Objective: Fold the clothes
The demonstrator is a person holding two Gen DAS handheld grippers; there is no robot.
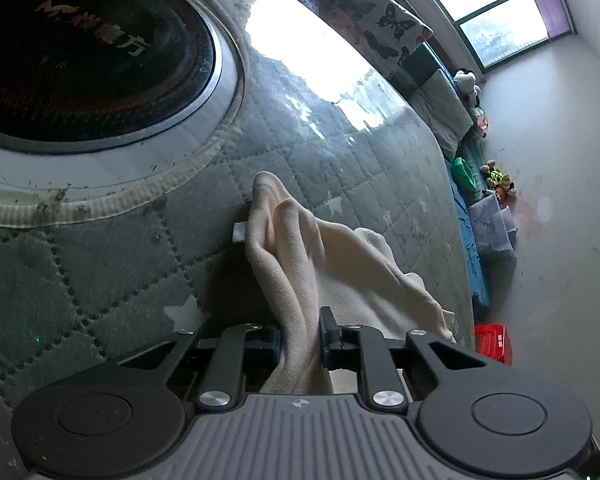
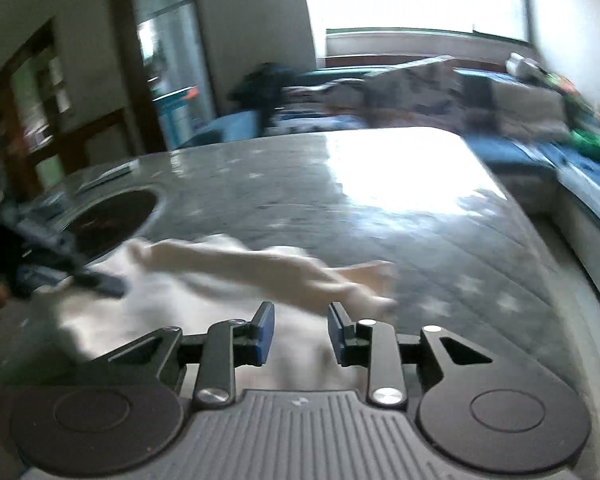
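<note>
Pinching a bunched ridge of the cream garment (image 1: 300, 264) at the bottom centre of its view, our left gripper (image 1: 300, 338) has its jaws pressed onto the cloth, which rises between them and trails up and to the right over the quilted grey table cover (image 1: 100, 264). In the other view our right gripper (image 2: 300, 334) stands spread, nothing between its blue pads, with pale cloth lying just below and beyond them — a long sleeve-like strip (image 2: 268, 272) runs across the middle of that frame, blurred, so we cannot tell whether it is flat or lifted. Further up and left sits the round dark heater plate (image 1: 80, 60) set into the table, close to the garment's far end. At the far right edge we see a blue sofa (image 2: 588, 168) with toys along it.

What worries us is the bunching: the left jaws seem to hold several layers at once, so a pull could drag the whole piece into a heap instead of laying a clean fold. The right tongs, closing on blurred cloth, might catch only one edge — or miss — and cloth could drift over the heater plate.
</note>
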